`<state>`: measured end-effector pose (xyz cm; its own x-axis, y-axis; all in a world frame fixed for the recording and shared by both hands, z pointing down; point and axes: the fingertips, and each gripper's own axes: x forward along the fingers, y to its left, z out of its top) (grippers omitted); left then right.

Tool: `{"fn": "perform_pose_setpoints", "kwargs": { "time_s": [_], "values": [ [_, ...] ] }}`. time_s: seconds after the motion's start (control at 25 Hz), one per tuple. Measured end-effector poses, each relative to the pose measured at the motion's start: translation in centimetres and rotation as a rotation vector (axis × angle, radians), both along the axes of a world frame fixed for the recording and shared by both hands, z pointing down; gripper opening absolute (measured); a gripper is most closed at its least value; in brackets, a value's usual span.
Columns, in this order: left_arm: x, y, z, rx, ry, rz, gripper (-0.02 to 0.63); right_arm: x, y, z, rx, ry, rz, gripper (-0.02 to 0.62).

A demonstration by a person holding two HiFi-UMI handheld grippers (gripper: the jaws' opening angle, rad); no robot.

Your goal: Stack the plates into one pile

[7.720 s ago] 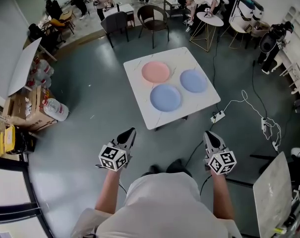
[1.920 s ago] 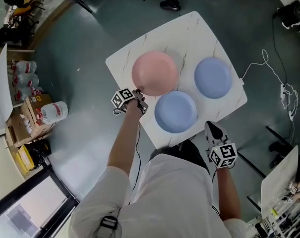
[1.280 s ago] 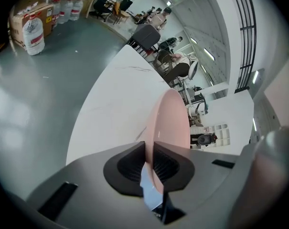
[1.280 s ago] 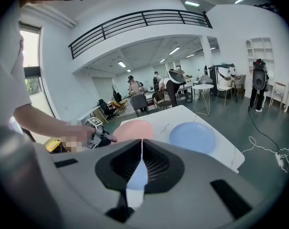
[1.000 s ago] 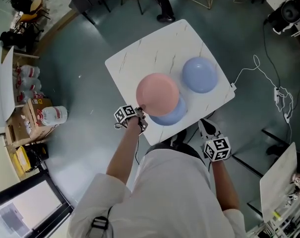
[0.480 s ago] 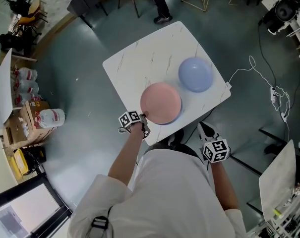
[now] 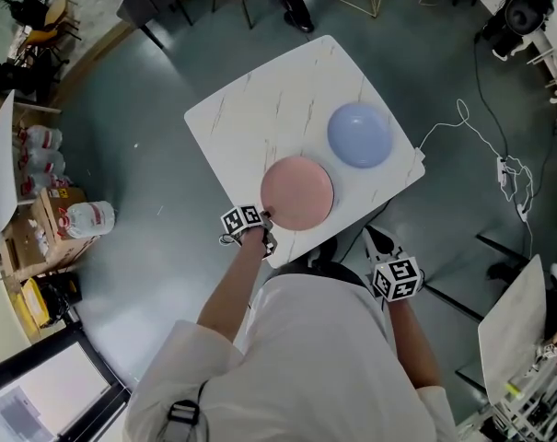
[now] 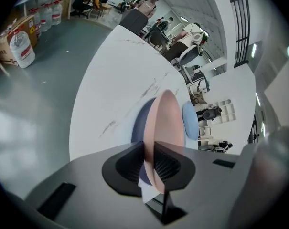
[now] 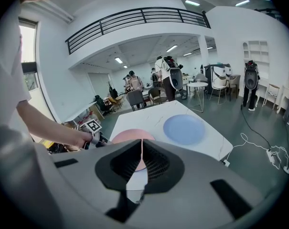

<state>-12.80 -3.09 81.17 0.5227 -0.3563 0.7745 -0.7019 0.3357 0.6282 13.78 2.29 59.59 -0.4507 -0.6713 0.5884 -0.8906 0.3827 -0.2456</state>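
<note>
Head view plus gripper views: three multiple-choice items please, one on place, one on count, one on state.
1. The pink plate rests: A. on a blue plate; B. on the floor; C. on a chair.
2. Blue plates in sight: A. one; B. two; C. three.
3. The right gripper has its jaws: A. wide apart; B. together, empty; C. shut on a plate.
Answers: A, blue rim shows beneath it; B, one under the pink, a second blue plate apart on the table; B, they meet with nothing between.
</note>
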Motion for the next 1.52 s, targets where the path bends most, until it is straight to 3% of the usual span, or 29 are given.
{"fn": "perform_pose_setpoints", "kwargs": {
  "time_s": [0.28,0.44,0.68,1.12,1.28,1.52],
  "values": [
    [0.4,-0.5,0.2,0.018,-0.045,0.070,0.048,-0.3,-1.3,0.2,-0.008,-0.006,0.009,0.026],
    [0.8,-0.9,-0.4,0.036,-0.064,0.115,0.210,-0.3,-1.7,0.6,-0.024,-0.010,0.018,0.026],
    [0.3,-1.1,-1.0,0.066,-0.088,0.124,0.256,-0.2,-2.2,1.1,-0.035,-0.020,0.030,0.026],
    [-2.0,-3.1,-4.8,0.266,-0.148,0.172,0.253,-0.3,-3.8,4.2,-0.138,-0.081,0.115,0.026],
    [-2.3,-3.5,-6.1,0.334,-0.119,0.191,0.127,-0.4,-4.8,5.4,-0.171,-0.095,0.144,0.026],
    [-2.8,-4.5,-8.2,0.408,-0.136,0.247,0.049,0.6,-7.1,5.9,-0.196,-0.176,0.229,0.026]
  ]
}}
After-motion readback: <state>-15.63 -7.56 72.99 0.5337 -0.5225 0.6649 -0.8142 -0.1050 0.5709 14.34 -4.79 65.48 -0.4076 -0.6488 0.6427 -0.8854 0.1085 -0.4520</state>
